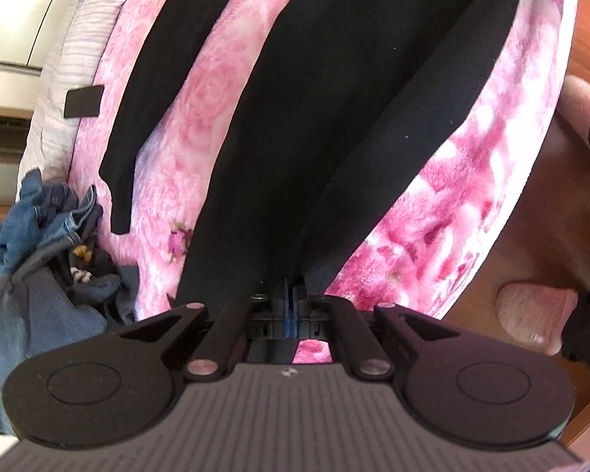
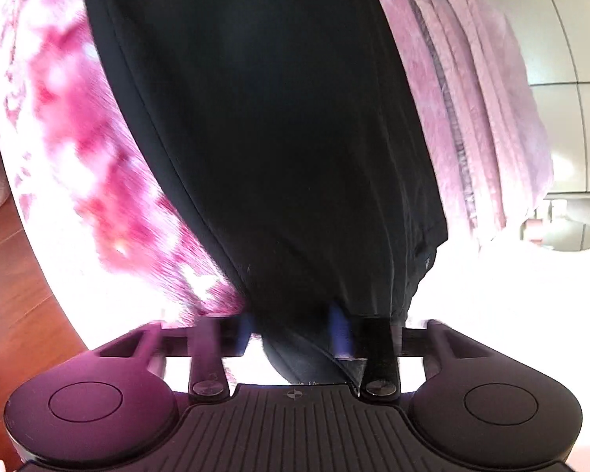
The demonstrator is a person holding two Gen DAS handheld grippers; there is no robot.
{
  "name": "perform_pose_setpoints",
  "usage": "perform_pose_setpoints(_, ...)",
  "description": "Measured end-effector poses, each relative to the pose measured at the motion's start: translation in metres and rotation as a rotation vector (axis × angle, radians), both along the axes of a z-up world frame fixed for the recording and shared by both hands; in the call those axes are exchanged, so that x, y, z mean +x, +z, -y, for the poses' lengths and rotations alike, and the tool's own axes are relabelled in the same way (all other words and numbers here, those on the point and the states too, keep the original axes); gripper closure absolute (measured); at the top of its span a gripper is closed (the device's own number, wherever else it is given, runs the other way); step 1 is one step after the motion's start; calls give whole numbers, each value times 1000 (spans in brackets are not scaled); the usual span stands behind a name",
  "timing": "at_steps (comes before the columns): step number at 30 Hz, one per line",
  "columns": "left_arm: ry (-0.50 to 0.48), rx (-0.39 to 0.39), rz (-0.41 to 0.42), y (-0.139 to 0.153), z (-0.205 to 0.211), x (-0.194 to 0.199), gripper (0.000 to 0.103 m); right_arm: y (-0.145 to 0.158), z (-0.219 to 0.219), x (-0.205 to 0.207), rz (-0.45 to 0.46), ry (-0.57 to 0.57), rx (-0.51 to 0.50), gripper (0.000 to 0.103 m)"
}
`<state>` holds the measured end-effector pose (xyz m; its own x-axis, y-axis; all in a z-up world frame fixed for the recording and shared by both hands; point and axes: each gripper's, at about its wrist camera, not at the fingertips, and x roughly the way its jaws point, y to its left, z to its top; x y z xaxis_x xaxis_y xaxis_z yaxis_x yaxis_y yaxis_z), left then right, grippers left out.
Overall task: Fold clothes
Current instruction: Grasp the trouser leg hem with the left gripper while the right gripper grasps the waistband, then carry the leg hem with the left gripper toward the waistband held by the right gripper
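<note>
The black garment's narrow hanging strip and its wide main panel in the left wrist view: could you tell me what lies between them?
Only the pink floral blanket shows between the strip and the main panel; that stretch holds nothing else.

A bed covered by a fluffy pink rose-print blanket [image 1: 212,90] fills most of both views, its rounded edge dropping to a reddish-brown wooden floor [image 2: 15,275]. At the far end of the bed lies a ribbed pale quilt [image 1: 74,51], and behind it stand white panelled wardrobe doors [image 2: 562,67]. Strong daylight washes out the blanket's near right corner in the right wrist view.
</note>
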<state>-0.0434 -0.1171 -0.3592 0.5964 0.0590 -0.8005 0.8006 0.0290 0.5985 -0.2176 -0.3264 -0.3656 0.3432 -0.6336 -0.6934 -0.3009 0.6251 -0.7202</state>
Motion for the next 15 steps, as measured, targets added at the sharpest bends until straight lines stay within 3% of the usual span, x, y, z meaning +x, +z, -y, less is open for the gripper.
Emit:
perform_pose_setpoints(5,15,17,15,35,8,7,101,36,9,3,17,1,81,97)
perform_pose_setpoints(10,66,-25,61,94,21,35,101,115,24,19,72,27,116,100)
perform_pose_setpoints(15,107,-87,65,149,43,93,101,179,55,75,95,61,90,100)
